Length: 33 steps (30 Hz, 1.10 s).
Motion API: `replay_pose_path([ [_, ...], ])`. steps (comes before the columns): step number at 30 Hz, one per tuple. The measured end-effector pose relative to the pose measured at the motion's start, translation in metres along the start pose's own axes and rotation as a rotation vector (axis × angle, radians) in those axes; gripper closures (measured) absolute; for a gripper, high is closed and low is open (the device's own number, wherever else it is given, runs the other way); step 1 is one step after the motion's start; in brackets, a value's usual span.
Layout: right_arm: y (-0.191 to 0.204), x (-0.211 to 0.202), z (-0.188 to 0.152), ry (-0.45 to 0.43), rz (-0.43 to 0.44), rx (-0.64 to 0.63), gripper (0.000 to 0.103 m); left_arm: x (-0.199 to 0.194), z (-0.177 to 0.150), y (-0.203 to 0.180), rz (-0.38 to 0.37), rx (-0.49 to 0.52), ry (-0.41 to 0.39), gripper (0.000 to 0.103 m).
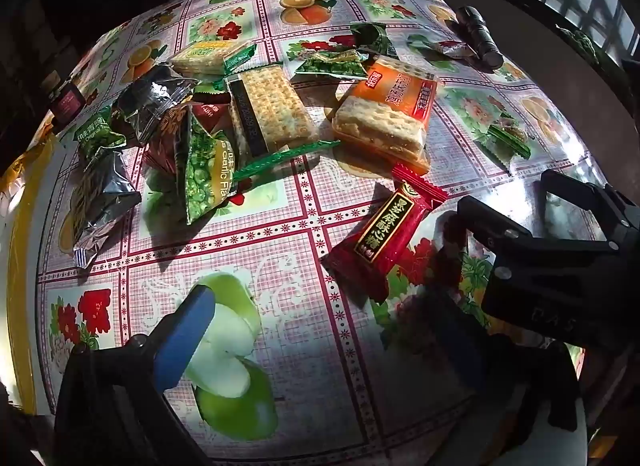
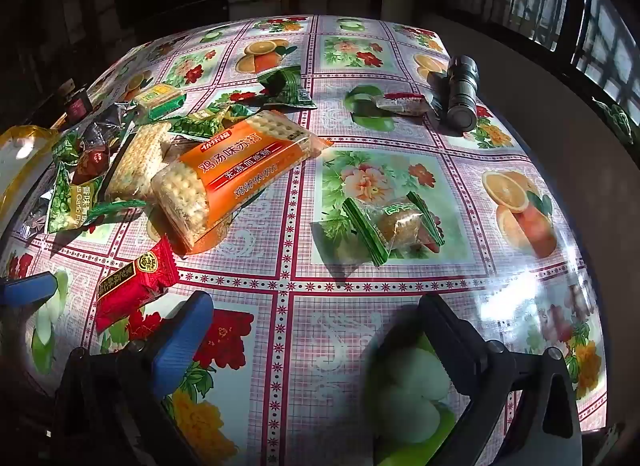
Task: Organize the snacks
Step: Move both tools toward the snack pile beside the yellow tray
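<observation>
Left claw (image 1: 316, 330): only the blue-padded finger (image 1: 182, 340) is clear in the left wrist view; the opposite finger is lost in shadow behind the black right claw (image 1: 552, 238), itself cut by the frame's right edge. Heap of green, silver and dark red snack packets (image 1: 160, 133): packets overlap, and the lower ones are mostly hidden. Small dark red box (image 1: 67, 101) at the far left desk (image 1: 248, 242) edge: label too small to read. White and yellow container (image 2: 20, 161): cut off by the left edge in the right wrist view, kind unclear. Small clear wrapped snack (image 2: 404, 103) beside the black cylindrical flashlight (image 2: 462, 91): contents indistinct. Room beyond the desk: dark.
</observation>
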State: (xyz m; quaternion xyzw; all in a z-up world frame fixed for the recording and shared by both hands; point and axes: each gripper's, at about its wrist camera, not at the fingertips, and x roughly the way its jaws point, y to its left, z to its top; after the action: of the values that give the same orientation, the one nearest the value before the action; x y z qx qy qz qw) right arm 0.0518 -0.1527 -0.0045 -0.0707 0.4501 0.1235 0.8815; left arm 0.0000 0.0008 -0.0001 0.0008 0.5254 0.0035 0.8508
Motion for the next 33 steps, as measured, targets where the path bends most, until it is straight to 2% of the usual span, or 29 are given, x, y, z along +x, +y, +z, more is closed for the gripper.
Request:
replay_pose_path([
  [12, 0.0, 0.0, 0.0, -0.001, -0.002, -0.002, 0.001, -0.008, -0.01, 0.02, -0.013, -0.085, -0.002, 0.0],
  [16, 0.0, 0.0, 0.0, 0.0, -0.002, -0.002, 0.001, -0.008, -0.004, 0.03, -0.024, -0.125, -0.018, 0.0],
  [20, 0.0, 0.0, 0.0, 0.0, -0.002, -0.002, 0.001, -0.018, -0.007, 0.034, -0.019, -0.145, -0.068, 0.0],
  [27, 0.0, -0.001, 0.003, 0.004, 0.006, -0.01, 0.001, -0.054, -0.014, 0.031, 0.038, -0.155, -0.237, 0.0],
  [29, 0.001, -0.006, 0.0, -0.008, 0.037, -0.013, 0.001, -0.064, -0.017, 0.033, 0.06, -0.17, -0.287, 0.0],
  [30, 0.0, -0.016, -0.001, -0.045, 0.072, 0.01, 0.001, -0.069, -0.019, 0.035, 0.062, -0.179, -0.3, 0.0],
  [32, -0.007, -0.029, -0.004, -0.082, 0.189, 0.097, 0.001, -0.079, -0.025, 0.042, 0.062, -0.199, -0.322, 0.0],
  [33, -0.005, -0.03, -0.004, -0.072, 0.264, 0.124, 0.001, -0.084, -0.028, 0.045, 0.063, -0.21, -0.332, 0.0],
])
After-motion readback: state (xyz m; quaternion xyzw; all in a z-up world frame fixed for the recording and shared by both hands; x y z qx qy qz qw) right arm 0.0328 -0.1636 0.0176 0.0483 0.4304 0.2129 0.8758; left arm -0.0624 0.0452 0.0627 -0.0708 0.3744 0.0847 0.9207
